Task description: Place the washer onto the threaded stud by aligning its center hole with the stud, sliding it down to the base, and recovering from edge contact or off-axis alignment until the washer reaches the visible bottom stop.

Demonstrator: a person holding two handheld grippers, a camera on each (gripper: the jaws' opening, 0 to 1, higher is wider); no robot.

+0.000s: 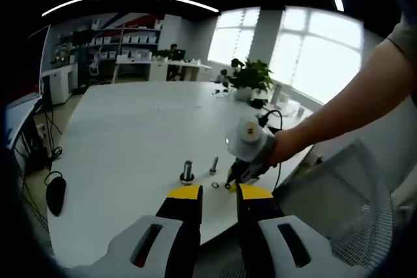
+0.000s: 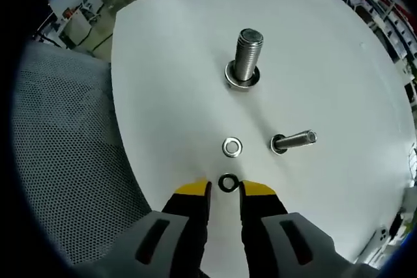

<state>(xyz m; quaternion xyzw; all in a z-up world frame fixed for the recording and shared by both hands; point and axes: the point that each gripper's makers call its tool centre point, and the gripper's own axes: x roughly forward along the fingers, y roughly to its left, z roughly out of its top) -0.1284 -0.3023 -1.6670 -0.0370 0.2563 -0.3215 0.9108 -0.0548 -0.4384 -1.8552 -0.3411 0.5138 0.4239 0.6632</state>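
Pick-up step: right gripper (image 2: 225, 190), jaws slightly apart and empty, straddles dark washer (image 2: 227, 183) on table (image 2: 326, 63); next, close, lift, centre over stud (image 2: 247, 53); left gripper (image 1: 218, 193) open, idle.

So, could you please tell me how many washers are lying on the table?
2: a dark washer just ahead of the right gripper, and a silvery washer beyond it, beside the smaller stud.
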